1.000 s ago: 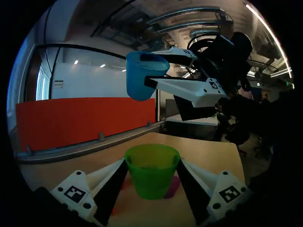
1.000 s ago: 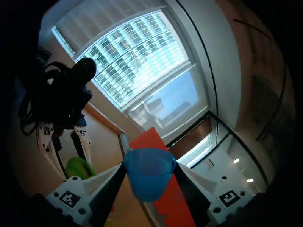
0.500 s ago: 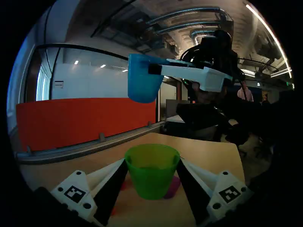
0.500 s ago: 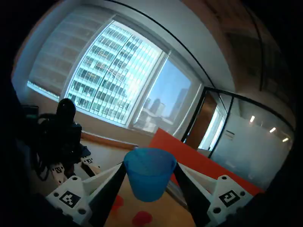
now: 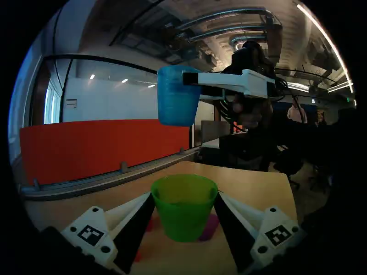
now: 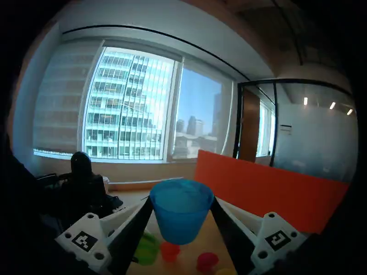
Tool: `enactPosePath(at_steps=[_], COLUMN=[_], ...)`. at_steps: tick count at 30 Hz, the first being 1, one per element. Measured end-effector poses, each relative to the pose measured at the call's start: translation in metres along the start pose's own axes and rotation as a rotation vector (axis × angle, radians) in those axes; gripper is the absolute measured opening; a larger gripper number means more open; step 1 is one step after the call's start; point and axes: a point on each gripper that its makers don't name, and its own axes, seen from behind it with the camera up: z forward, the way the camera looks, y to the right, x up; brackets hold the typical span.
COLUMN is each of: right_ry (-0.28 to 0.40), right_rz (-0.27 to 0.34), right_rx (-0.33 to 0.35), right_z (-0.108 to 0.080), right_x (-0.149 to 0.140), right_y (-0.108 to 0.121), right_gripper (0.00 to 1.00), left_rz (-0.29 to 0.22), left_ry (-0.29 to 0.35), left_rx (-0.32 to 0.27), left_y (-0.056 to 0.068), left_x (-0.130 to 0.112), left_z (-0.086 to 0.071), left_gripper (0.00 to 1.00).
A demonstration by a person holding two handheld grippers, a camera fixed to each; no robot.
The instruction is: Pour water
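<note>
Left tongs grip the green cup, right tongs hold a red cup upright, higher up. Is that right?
Not red: the right tongs hold a blue cup, as the right gripper view shows. The rest stands: left tongs grip the green cup, and the blue one is upright, higher up.

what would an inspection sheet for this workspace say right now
surface: wooden table, dimly lit
job's things: green cup upright; blue cup upright, raised higher than the green one
clutter: small red piece and pink piece on the table
grippers: left gripper shut on the green cup; right gripper shut on the blue cup
cables: nothing seen
surroundings: orange partition, glass wall, windows, ceiling pipes
</note>
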Motion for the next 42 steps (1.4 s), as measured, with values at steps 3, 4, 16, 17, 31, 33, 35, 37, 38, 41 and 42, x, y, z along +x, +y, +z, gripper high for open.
enactPosePath(at_steps=[3,4,16,17,31,33,35,37,38,41,42], right_ry=[-0.005,-0.008,-0.032,-0.034,-0.048,-0.048,-0.049,-0.050,-0.050,-0.048,-0.047], right_rz=[-0.003,-0.006,-0.015,-0.016,0.001,0.004,0.005,0.007,0.009,0.012,0.013], right_rx=[-0.008,-0.009,-0.023,-0.026,-0.068,-0.075,-0.084,-0.090,-0.092,-0.095,-0.095], right_z=[-0.001,-0.001,-0.008,-0.009,-0.035,-0.039,-0.043,-0.046,-0.047,-0.050,-0.050], right_x=[-0.002,-0.003,-0.016,-0.018,-0.034,-0.036,-0.038,-0.039,-0.039,-0.039,-0.039], right_y=[0.003,0.003,0.007,0.008,0.025,0.029,0.032,0.034,0.035,0.036,0.035], right_gripper=[0.91,0.91,0.91,0.91,0.91,0.91,0.91,0.91,0.91,0.91,0.91], left_rz=[0.001,0.002,0.005,0.006,0.015,0.017,0.016,0.014,0.013,0.015,0.016], left_ry=[-0.002,-0.002,-0.026,-0.031,-0.079,-0.084,-0.086,-0.088,-0.090,-0.095,-0.097], left_rx=[0.002,0.004,0.021,0.023,0.042,0.046,0.049,0.052,0.053,0.057,0.058], left_y=[-0.001,-0.001,-0.009,-0.010,-0.018,-0.019,-0.019,-0.020,-0.020,-0.021,-0.021], left_x=[-0.001,-0.001,-0.008,-0.010,-0.025,-0.027,-0.028,-0.030,-0.031,-0.032,-0.033], left_z=[0.000,0.000,-0.003,-0.004,-0.011,-0.012,-0.014,-0.015,-0.015,-0.016,-0.016], left_gripper=[0.86,0.86,0.86,0.86,0.86,0.86,0.86,0.86,0.86,0.86,0.86])
